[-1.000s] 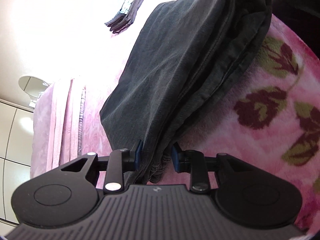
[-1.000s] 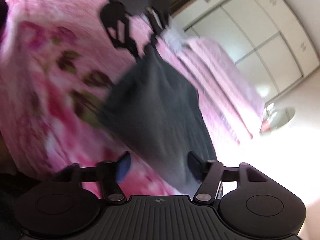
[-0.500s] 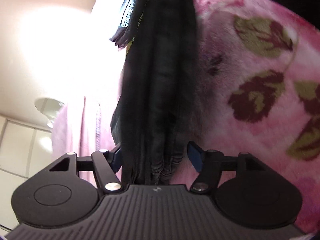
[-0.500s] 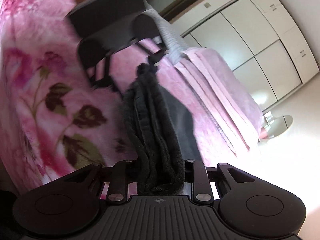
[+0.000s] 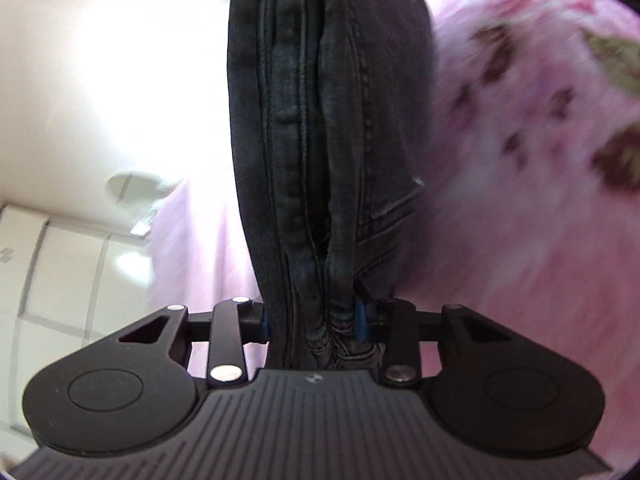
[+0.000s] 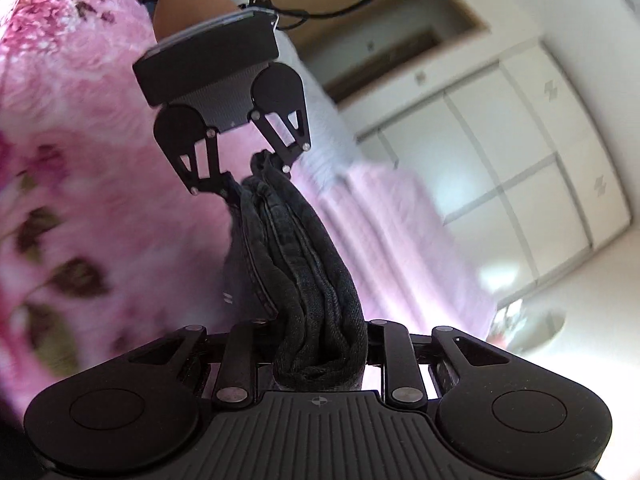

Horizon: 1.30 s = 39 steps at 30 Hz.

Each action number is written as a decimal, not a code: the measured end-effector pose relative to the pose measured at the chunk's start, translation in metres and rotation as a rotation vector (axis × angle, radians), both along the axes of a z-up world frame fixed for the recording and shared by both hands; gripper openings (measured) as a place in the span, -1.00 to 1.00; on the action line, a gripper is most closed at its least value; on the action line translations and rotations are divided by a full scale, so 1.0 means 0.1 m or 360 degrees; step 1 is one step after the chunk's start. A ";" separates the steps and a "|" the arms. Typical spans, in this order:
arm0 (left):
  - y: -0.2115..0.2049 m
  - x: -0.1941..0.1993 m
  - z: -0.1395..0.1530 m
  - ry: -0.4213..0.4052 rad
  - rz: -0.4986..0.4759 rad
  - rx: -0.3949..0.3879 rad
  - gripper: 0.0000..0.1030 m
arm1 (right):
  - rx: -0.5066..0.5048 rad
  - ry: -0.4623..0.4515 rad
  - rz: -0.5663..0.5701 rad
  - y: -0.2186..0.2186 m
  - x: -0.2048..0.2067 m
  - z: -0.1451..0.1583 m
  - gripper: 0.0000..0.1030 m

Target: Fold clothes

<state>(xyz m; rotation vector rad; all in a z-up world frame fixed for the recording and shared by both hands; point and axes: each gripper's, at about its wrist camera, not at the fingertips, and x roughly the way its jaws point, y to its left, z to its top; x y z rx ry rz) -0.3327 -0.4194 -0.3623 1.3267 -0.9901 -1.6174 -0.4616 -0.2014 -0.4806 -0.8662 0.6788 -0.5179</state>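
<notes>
Stretching lengthwise from left tool [image 5: 314,322] to right tool [image 6: 320,354]: folded jeans [image 6: 288,248].

The folded dark jeans [image 5: 320,128] stretch taut between the two grippers, filling the middle of both views and blocking any straight path from one to the other. In the left wrist view, the left gripper [image 5: 314,322] has its fingers pressed on the denim bundle, so no gap remains there. In the right wrist view, the right gripper [image 6: 320,350] is likewise packed with cloth. The pink floral blanket [image 6: 72,128] lies close along one side of the jeans. On the other side, open air runs toward the white wardrobe [image 6: 520,160] far off.
</notes>
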 end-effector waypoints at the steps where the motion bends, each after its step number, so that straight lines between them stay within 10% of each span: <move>1: 0.03 0.10 0.11 -0.0014 0.0059 -0.0038 -0.35 | -0.0035 -0.0017 0.0054 -0.05 0.06 0.06 -0.55; 6: 0.68 0.47 0.36 -0.0065 0.0414 -0.0035 -0.36 | -0.0098 -0.0135 0.0391 0.04 0.38 0.21 -0.55; 11: 1.61 0.37 -0.10 -0.0068 0.0488 0.0385 -0.31 | 0.0138 0.0038 0.0584 0.46 0.38 -0.19 -0.55; 17: 2.64 0.21 -0.66 -0.0073 0.0382 0.0502 -0.25 | 0.0299 0.0369 0.0474 0.91 -0.08 -0.87 -0.39; 21: 2.84 0.32 -0.60 -0.0020 0.0429 0.0524 -0.10 | 0.0404 0.0313 0.0279 0.96 -0.37 -0.93 -0.29; 29: 2.85 1.20 -0.04 0.0350 0.0813 0.0485 -0.13 | 0.0609 -0.0009 -0.0328 0.48 -0.64 -0.75 -0.27; 39: 1.79 1.68 0.41 0.1208 0.1019 0.0670 -0.43 | 0.1348 -0.0555 -0.0391 -0.32 -0.18 -0.19 -0.26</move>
